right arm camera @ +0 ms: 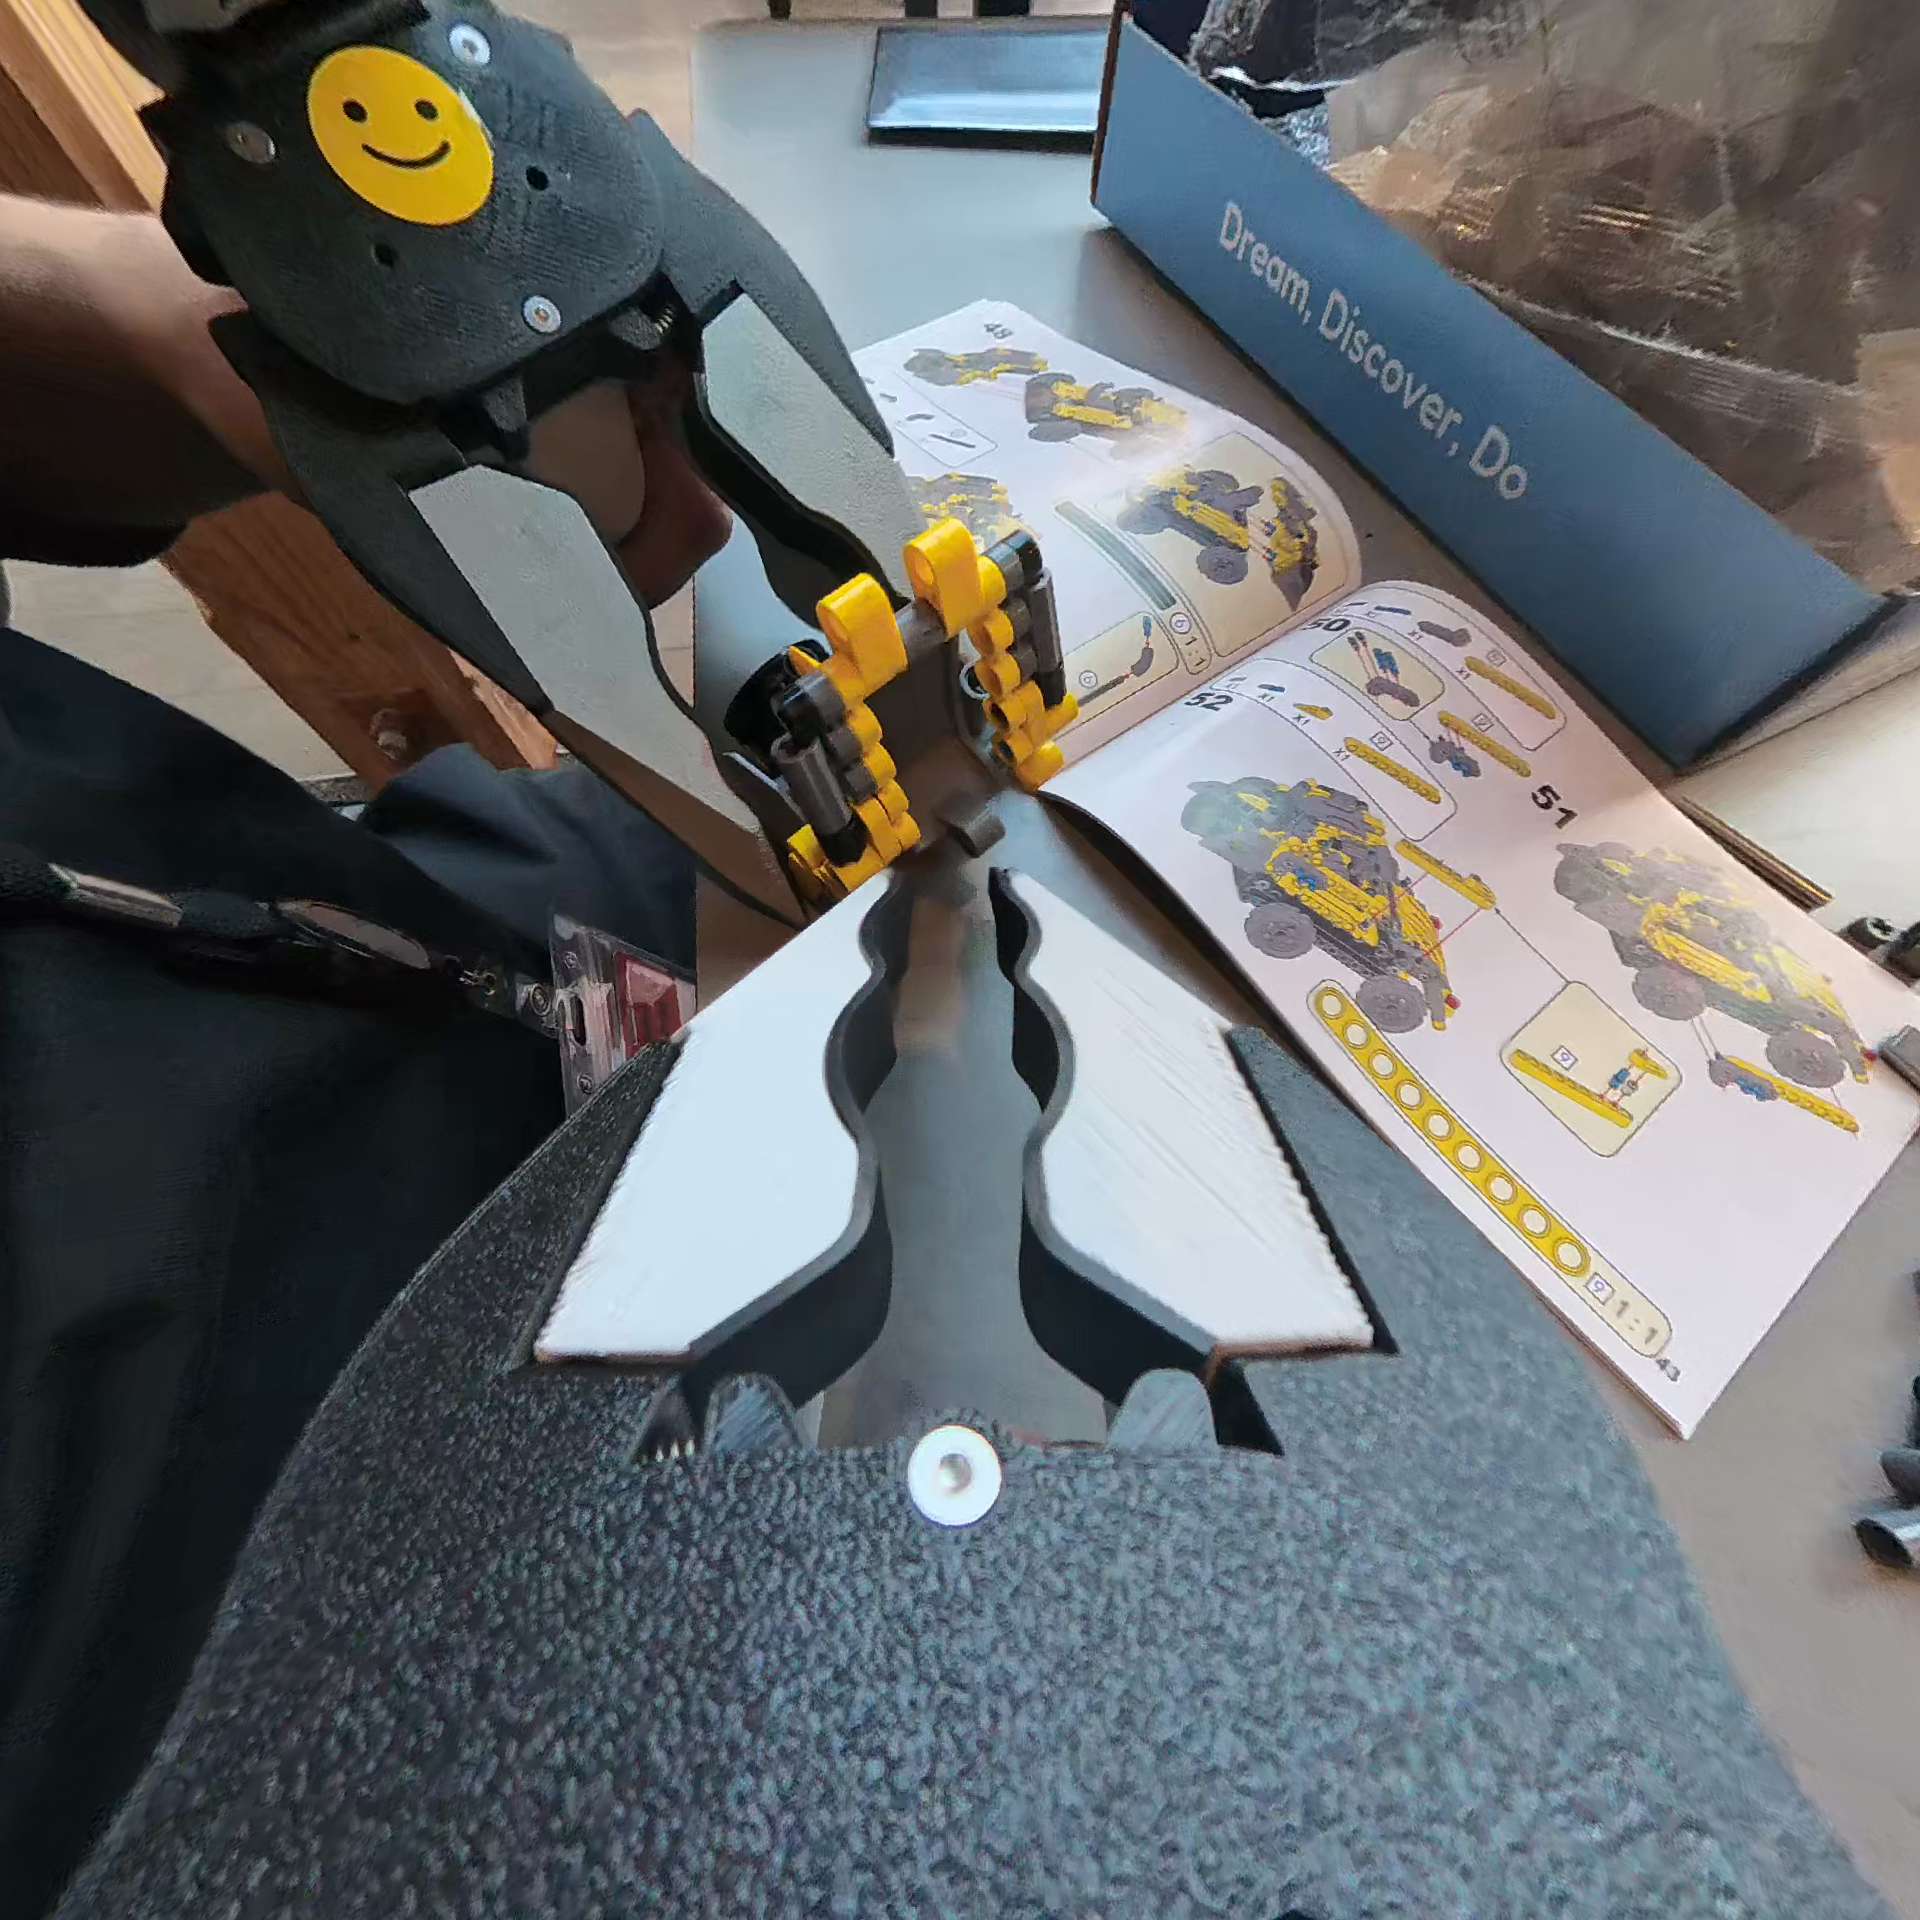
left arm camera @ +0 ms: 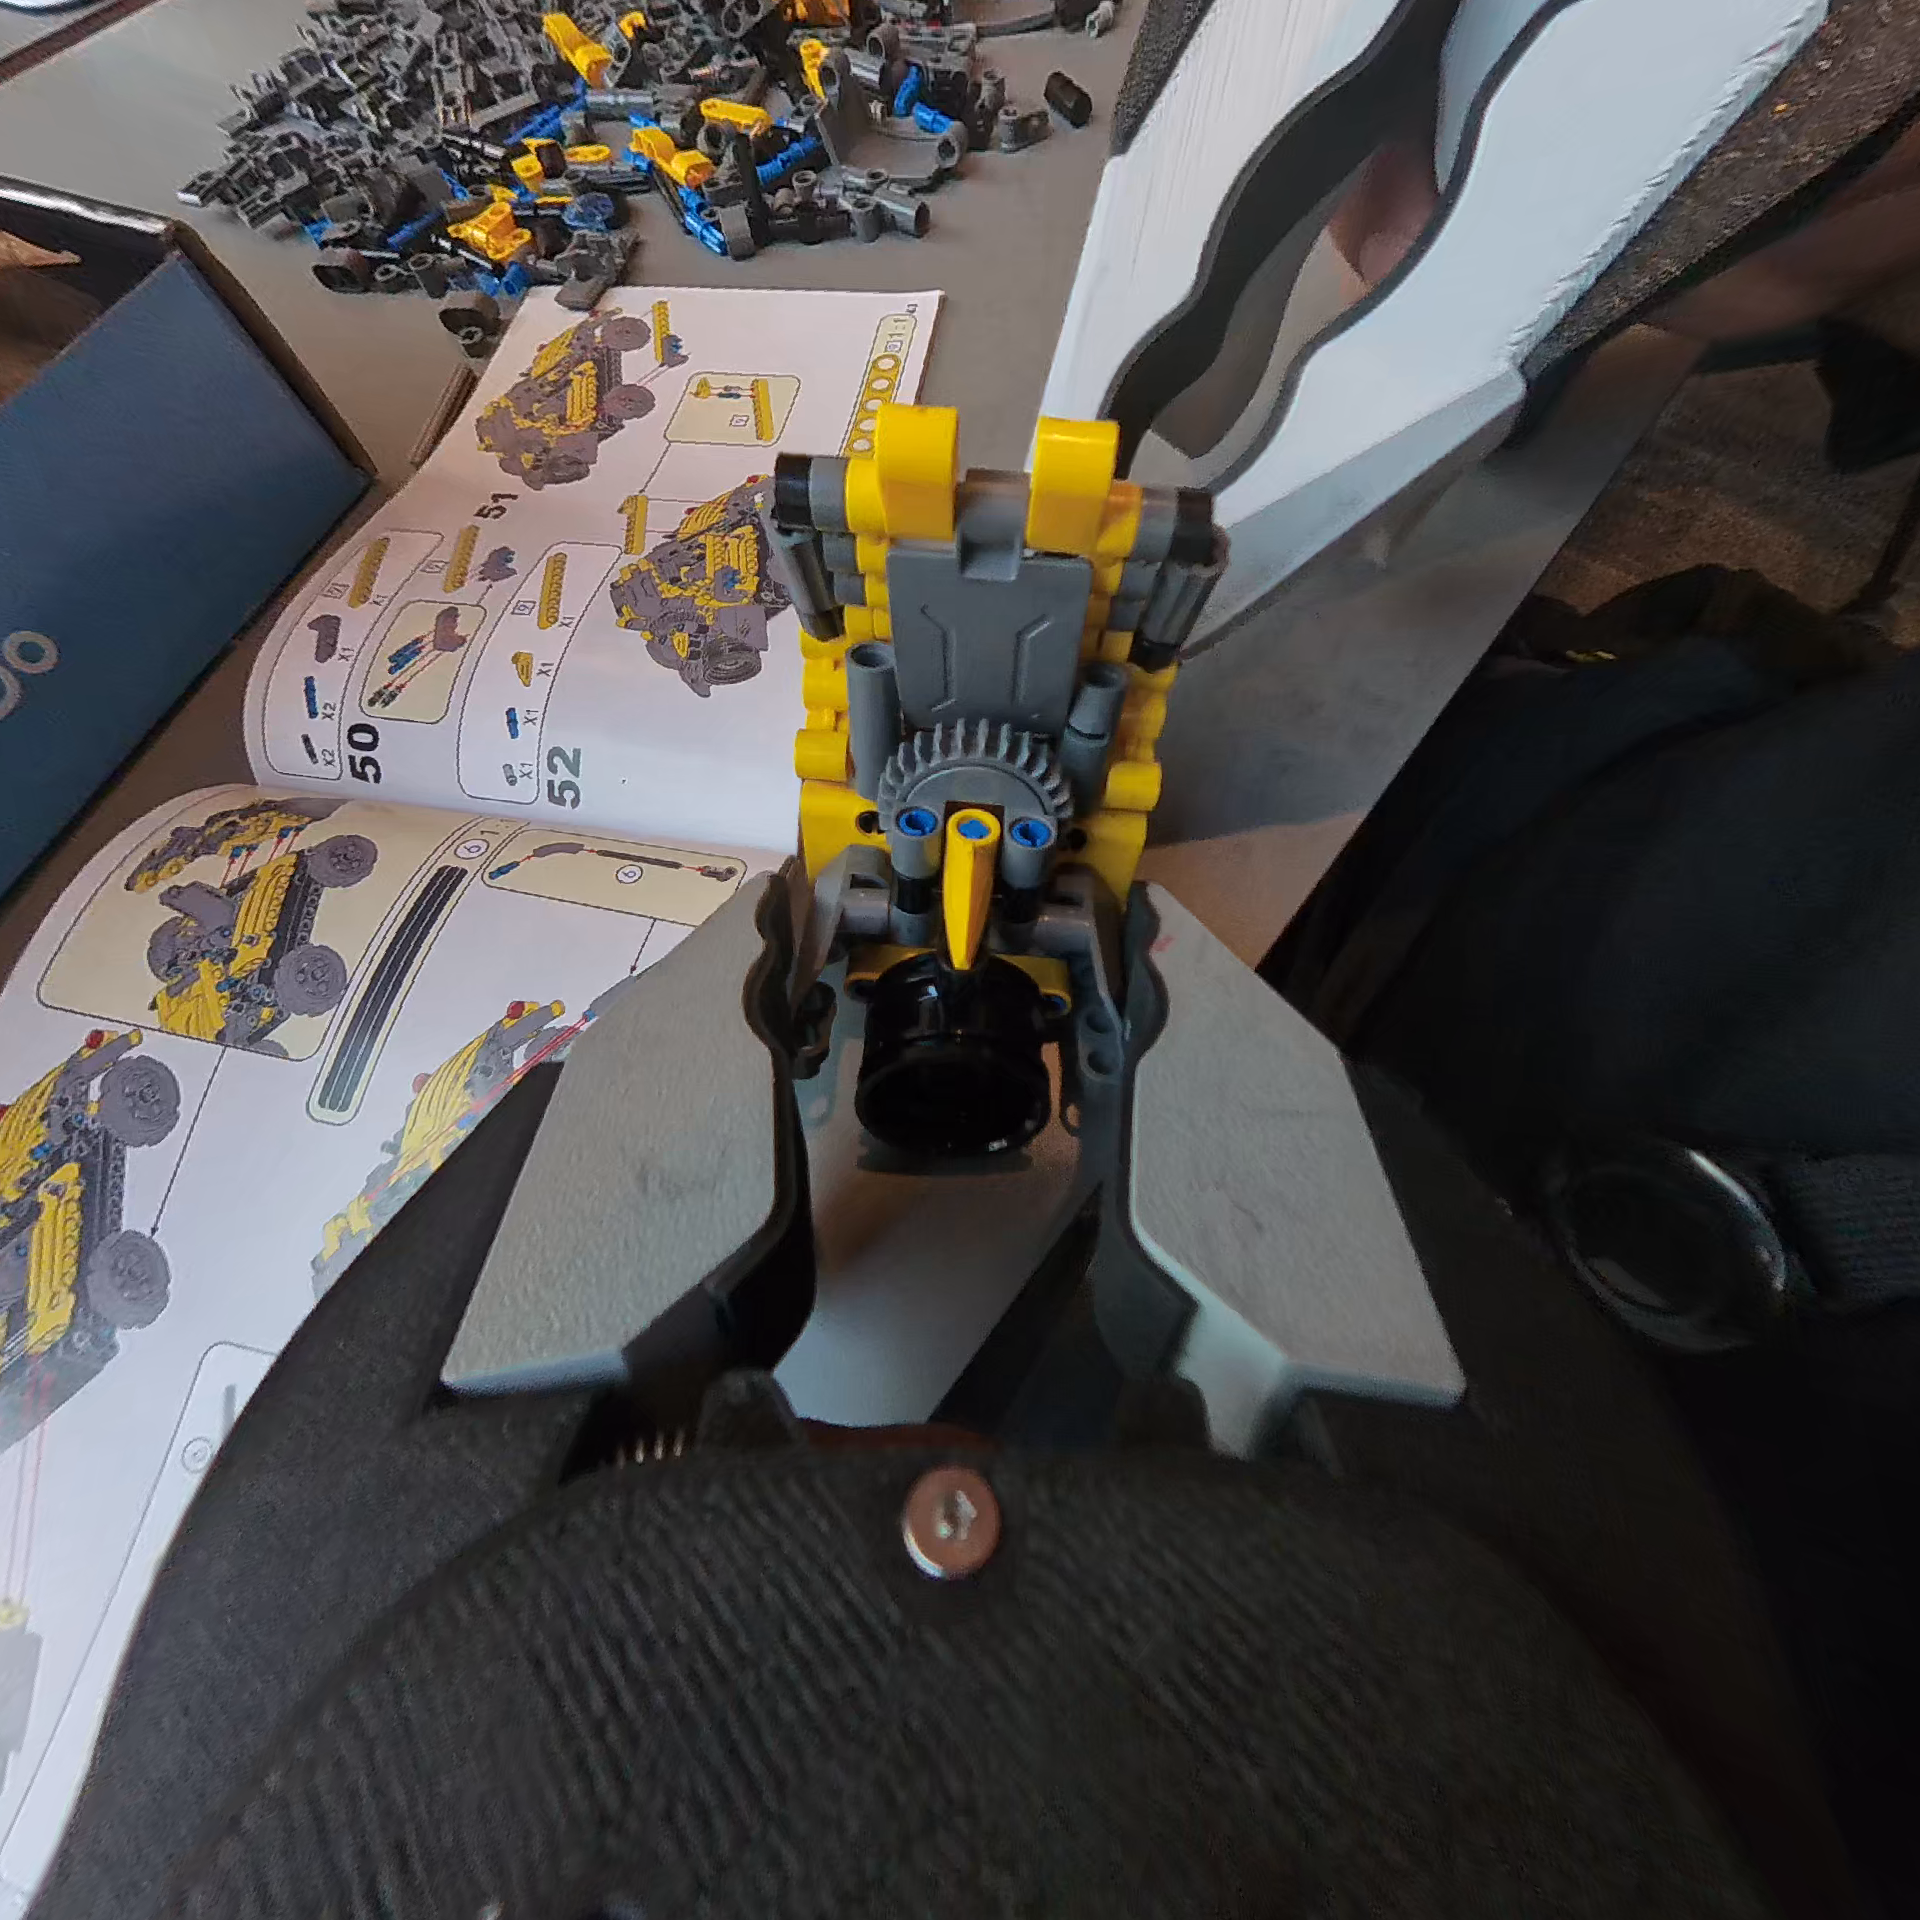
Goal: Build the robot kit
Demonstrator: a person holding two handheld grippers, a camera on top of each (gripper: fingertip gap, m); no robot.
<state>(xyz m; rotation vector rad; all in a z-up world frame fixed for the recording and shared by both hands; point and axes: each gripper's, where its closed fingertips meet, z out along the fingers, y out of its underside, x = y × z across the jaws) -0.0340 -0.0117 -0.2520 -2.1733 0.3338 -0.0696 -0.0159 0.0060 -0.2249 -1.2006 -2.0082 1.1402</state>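
**Toy assembly held in left claw**

Left wrist view: the left claw (left arm camera: 951, 997) is clamped on the toy assembly (left arm camera: 982, 707), partly built, long axis pointing away from the camera, above the instruction booklet (left arm camera: 582, 582). Loose parts (left arm camera: 623, 135) remain unused.

Right wrist view: the right claw (right arm camera: 940, 899) stands narrowly parted, empty, tips just beside the assembly.

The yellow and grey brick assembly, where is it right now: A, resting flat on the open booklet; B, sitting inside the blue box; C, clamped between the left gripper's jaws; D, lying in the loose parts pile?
C: the left gripper has its jaws closed on the base of the brick assembly, holding it upright above the open booklet.
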